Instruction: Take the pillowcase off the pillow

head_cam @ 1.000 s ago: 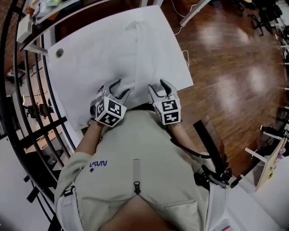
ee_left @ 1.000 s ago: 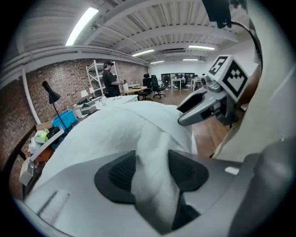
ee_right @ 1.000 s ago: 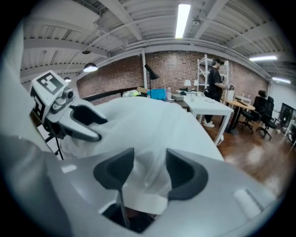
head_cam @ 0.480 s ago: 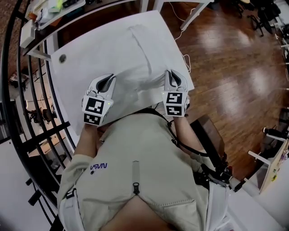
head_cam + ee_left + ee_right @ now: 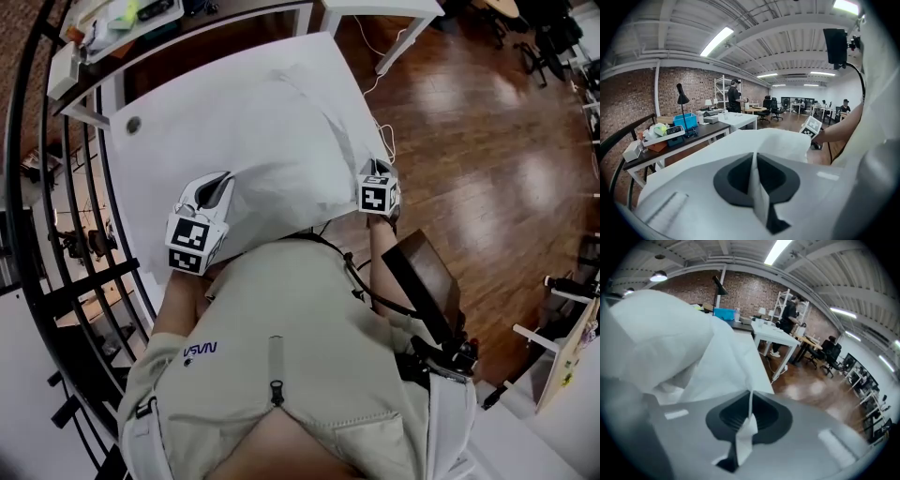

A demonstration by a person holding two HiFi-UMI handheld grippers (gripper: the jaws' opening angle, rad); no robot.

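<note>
**Both grippers clamped on the near edge of the pillowcase**

The person stands at the near edge of the white table [image 5: 155, 141], leaning over it in a beige top [image 5: 281, 328]. The pillowcase [image 5: 291, 141] lies lengthwise on the table, running away from them. It is plump and white on white, so its far outline is hard to pick out. I cannot tell the pillow inside apart from its cover.

The left gripper [image 5: 220, 180] sits at the near left corner of the pillowcase. Its jaws are pressed together on a thin fold of the white cloth, which stands upright in the slot between the dark pads [image 5: 776, 176]. The right gripper [image 5: 373, 173] is at the near right corner, out past the table's right edge and above the wooden floor [image 5: 487, 141]. Its jaws are likewise closed on a fold of the same fabric, and a crumpled tail of it hangs out behind the pads [image 5: 764, 413].

Between the two grippers the near end of the pillowcase is raised off the table and stretched wide. From the right gripper's side it billows up in a big white mass.

Around them are a black railing [image 5: 56, 234] on the left and a dark desk [image 5: 679, 140] beyond the table, carrying a blue box [image 5: 684, 121] and a desk lamp [image 5: 682, 93].
</note>
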